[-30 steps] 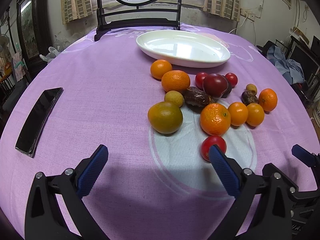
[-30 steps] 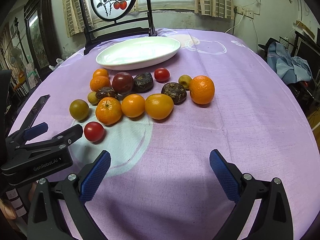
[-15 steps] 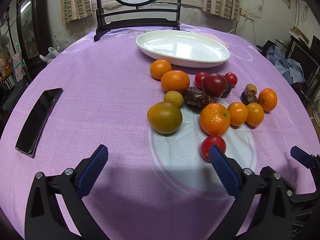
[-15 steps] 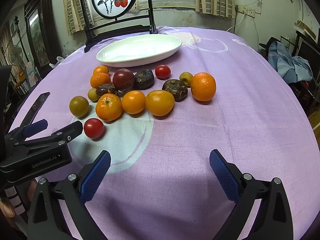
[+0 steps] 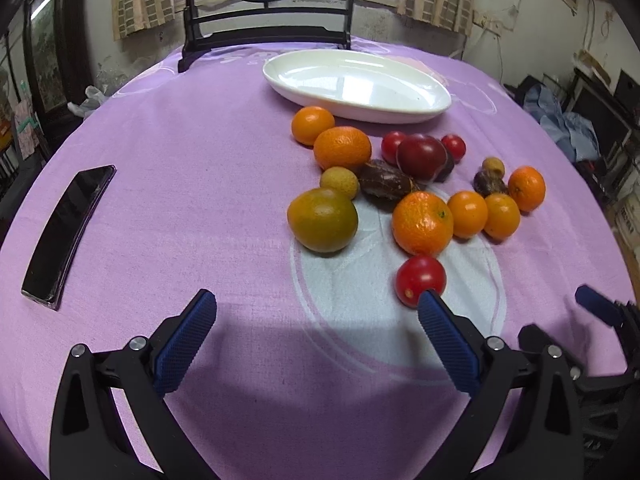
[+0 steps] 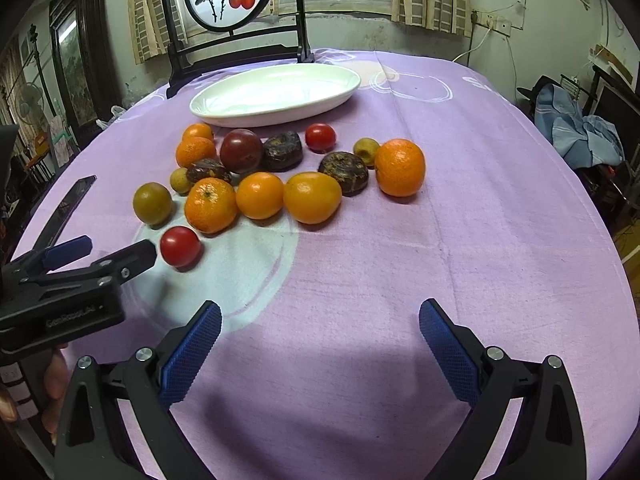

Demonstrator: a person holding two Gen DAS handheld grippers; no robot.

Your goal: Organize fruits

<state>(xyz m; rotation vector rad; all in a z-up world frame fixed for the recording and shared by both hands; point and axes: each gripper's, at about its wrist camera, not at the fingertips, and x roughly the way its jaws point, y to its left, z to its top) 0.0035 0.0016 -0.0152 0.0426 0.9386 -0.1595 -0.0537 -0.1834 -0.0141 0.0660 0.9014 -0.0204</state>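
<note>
The left gripper (image 5: 316, 312) is hovering wide open and empty, the red tomato (image 5: 420, 280) lying just ahead of its right fingertip (shift right to centre it); the right gripper (image 6: 320, 320) is likewise gaping, empty.

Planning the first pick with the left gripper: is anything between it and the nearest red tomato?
Nothing visible. The left gripper is open, and only bare tablecloth lies between it and the red tomato, which sits beside its right fingertip, apart from the orange behind it.
</note>
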